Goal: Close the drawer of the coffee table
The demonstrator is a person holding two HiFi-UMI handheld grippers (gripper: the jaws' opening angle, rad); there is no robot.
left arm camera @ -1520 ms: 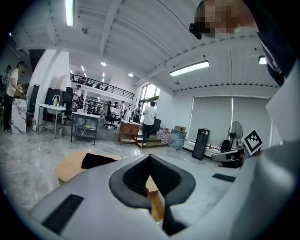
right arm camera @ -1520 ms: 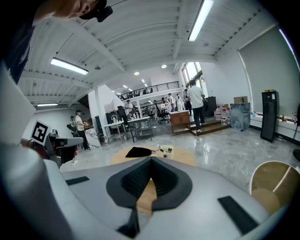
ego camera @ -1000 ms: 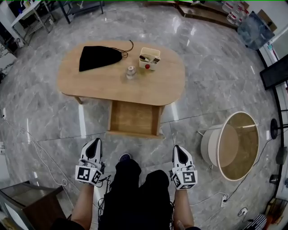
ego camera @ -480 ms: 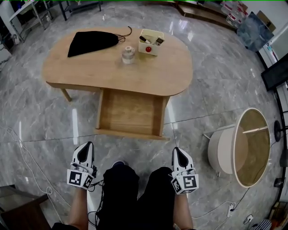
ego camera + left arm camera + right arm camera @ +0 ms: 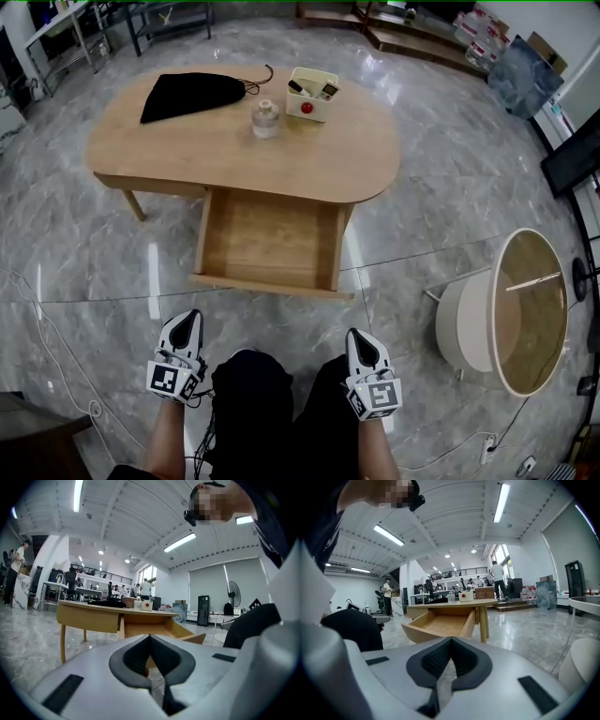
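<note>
The oval wooden coffee table (image 5: 169,155) stands ahead of me in the head view. Its drawer (image 5: 270,239) is pulled out toward me and is empty inside. My left gripper (image 5: 190,317) and right gripper (image 5: 357,333) hang low beside my knees, short of the drawer's front board and touching nothing. Both have their jaws closed tip to tip with nothing between them. The left gripper view shows the left gripper (image 5: 150,635) aimed at the drawer (image 5: 185,631) from floor height. In the right gripper view, the right gripper (image 5: 451,639) faces the open drawer (image 5: 440,623).
On the tabletop lie a black bag (image 5: 192,94), a glass jar (image 5: 265,118) and a white box (image 5: 312,94). A round white side table (image 5: 497,314) stands to the right. A cable (image 5: 56,328) runs over the marble floor at left, near a dark cabinet (image 5: 28,441).
The table and drawer have come nearer and larger in the head view. Both grippers sit a little lower in the frame. The drawer stays open.
</note>
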